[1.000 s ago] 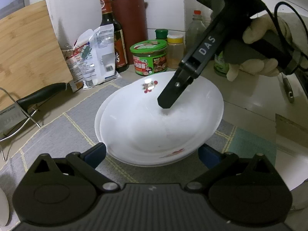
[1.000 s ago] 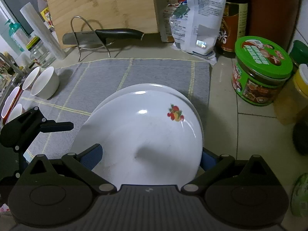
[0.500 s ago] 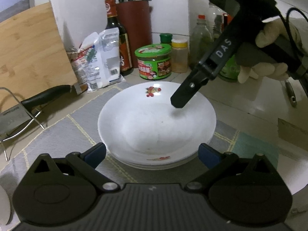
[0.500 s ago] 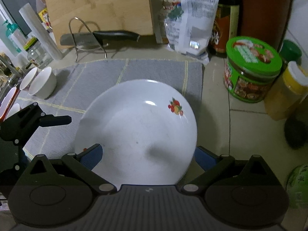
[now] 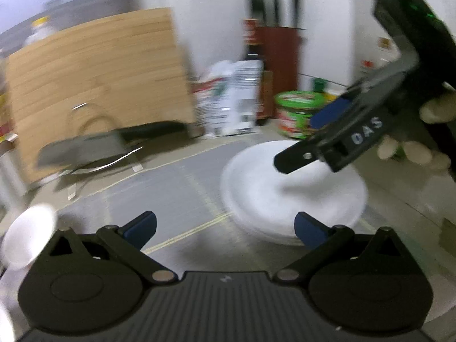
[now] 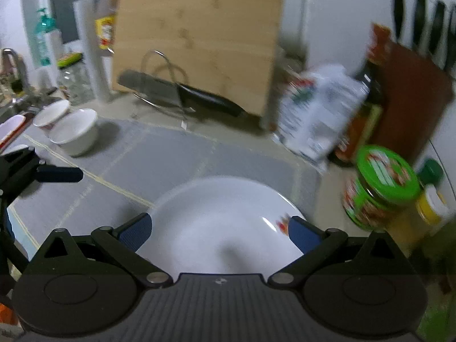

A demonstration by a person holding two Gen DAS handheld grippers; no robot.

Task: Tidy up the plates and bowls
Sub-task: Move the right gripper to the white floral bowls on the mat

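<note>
A stack of white plates (image 6: 219, 213) with a small fruit print lies flat on the grey mat (image 6: 171, 156). My right gripper (image 6: 219, 232) hovers open just over the stack's near rim, with nothing between its fingers. The left wrist view is blurred; there the plates (image 5: 293, 193) lie right of centre. My left gripper (image 5: 225, 228) is open and empty over the mat, left of the stack. A gloved hand (image 5: 413, 148) holds the right gripper above the plates. Two white bowls (image 6: 75, 131) sit at the mat's far left corner, and one bowl (image 5: 28, 236) shows beside my left fingers.
A bamboo cutting board (image 6: 196, 37) leans on the wall behind a wire rack holding a cleaver (image 6: 182, 94). A printed bag (image 6: 319, 114), a sauce bottle, a red-brown knife block (image 6: 410, 97) and a green-lidded jar (image 6: 382, 182) crowd the right. Bottles stand at the far left.
The top plate has settled flat on the stack. My left gripper has swung left, away from the plates and toward the bowls. The right gripper has lifted and tilted up.
</note>
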